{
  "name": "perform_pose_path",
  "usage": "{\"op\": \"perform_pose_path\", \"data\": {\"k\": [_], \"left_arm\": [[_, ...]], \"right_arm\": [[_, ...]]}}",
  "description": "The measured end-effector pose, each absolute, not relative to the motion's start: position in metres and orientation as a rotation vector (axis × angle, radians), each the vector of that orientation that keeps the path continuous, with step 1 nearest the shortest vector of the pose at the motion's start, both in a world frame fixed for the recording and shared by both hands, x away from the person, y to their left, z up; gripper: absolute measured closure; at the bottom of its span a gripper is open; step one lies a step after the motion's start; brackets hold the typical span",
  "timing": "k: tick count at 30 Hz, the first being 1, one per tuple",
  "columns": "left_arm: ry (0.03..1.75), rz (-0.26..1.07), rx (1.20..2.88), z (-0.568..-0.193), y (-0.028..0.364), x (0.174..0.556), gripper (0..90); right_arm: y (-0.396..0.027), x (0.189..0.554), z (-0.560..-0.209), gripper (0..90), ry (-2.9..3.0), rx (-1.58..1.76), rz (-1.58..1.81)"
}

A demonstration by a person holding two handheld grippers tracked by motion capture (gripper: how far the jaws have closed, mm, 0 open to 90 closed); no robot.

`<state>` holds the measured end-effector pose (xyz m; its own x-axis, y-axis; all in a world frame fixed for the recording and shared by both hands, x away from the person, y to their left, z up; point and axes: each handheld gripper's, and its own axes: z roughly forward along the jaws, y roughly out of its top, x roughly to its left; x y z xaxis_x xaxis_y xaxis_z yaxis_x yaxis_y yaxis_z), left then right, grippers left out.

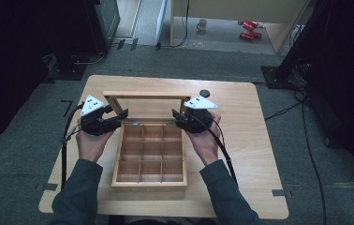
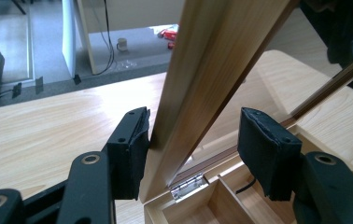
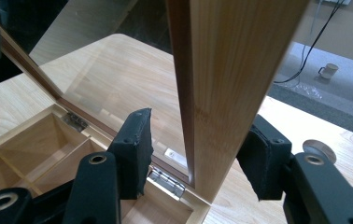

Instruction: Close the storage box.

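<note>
A wooden box [image 1: 149,182] with several empty compartments sits mid-table, its glass-paned lid [image 1: 146,95] standing upright at the back. My left gripper [image 1: 121,114] is open at the lid's left side rail [image 2: 212,56], which stands between the jaws; the left pad [image 2: 135,144] sits against the wood and the right pad [image 2: 263,149] is apart from it. My right gripper [image 1: 177,115] is open astride the lid's right side rail [image 3: 230,70], with a gap at its left pad [image 3: 135,149]. Metal hinges [image 2: 188,186] [image 3: 167,179] join lid and box.
The box rests on a light wooden table [image 1: 259,154]. A small dark round disc [image 1: 204,93] lies behind the lid's right corner, also seen as the disc [image 3: 318,148]. On the floor beyond are a mug [image 1: 202,24], red items [image 1: 249,29] and cables.
</note>
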<state>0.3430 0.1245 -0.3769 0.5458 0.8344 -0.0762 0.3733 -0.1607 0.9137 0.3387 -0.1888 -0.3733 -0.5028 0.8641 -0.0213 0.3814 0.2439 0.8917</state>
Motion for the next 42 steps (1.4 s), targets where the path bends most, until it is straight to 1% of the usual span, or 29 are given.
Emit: {"op": "perform_pose_path", "data": {"k": [4, 18, 29, 32, 42], "left_arm": [[1.01, 0.564, 1.74, -0.372, 0.128, 0.338, 45.4], [0.986, 0.542, 1.761, -0.373, 0.129, 0.325, 44.3], [0.983, 0.541, 1.777, -0.376, 0.129, 0.319, 43.3], [0.999, 0.524, 1.766, -0.377, 0.13, 0.318, 43.1], [0.991, 0.527, 1.745, -0.377, 0.134, 0.305, 44.0]], "right_arm": [[-0.189, 0.335, -0.371, 47.9, 1.997, 1.131, 1.214], [-0.199, 0.309, -0.356, 48.5, 1.987, 1.083, 1.229], [-0.201, 0.299, -0.359, 48.4, 1.977, 1.076, 1.234], [-0.2, 0.294, -0.357, 48.9, 1.974, 1.057, 1.226], [-0.201, 0.289, -0.359, 48.3, 1.982, 1.054, 1.227]]}}
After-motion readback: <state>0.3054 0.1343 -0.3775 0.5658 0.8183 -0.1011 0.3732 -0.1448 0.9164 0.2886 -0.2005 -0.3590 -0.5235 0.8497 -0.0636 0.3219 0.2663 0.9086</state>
